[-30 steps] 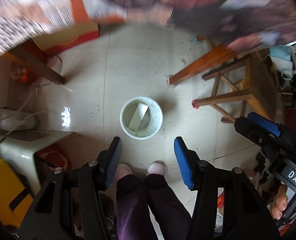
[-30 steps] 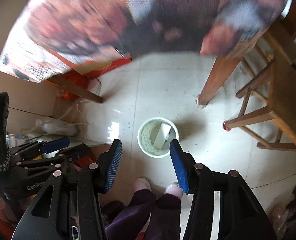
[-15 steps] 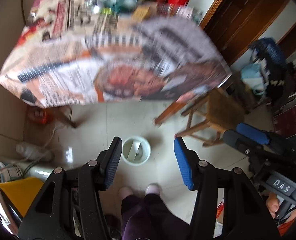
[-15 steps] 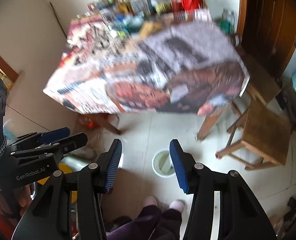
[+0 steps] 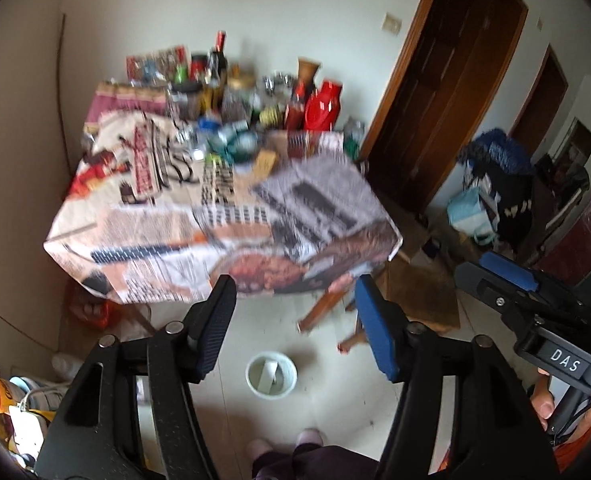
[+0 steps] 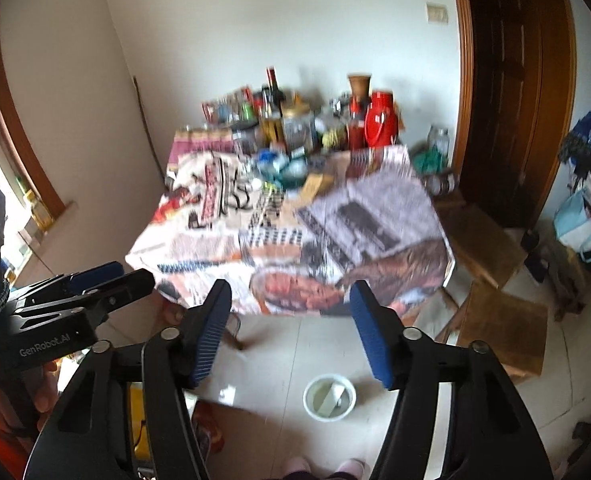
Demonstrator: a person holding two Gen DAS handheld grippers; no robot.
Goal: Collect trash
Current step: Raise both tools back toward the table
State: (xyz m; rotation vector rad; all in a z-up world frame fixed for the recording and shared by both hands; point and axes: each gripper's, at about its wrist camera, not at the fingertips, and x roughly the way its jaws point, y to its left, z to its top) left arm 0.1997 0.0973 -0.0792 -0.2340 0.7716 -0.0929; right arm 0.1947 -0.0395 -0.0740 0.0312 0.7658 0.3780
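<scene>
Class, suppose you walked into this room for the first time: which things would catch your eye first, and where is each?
First the table, draped in printed newspaper sheets and crowded along the wall side with bottles and jars, a red flask standing out at the back right. Next, a small white bin on the pale floor in front of it, with something white inside.

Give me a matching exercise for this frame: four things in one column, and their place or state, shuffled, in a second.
Things:
1. bin
2. red flask
3. stool
4. left gripper

Places or states:
A. at the back of the table
B. open, nothing between its pads
C. on the floor in front of the table, with a white slip in it
D. on the floor to the right of the table

Pairs: 1-C, 2-A, 3-D, 4-B
</scene>
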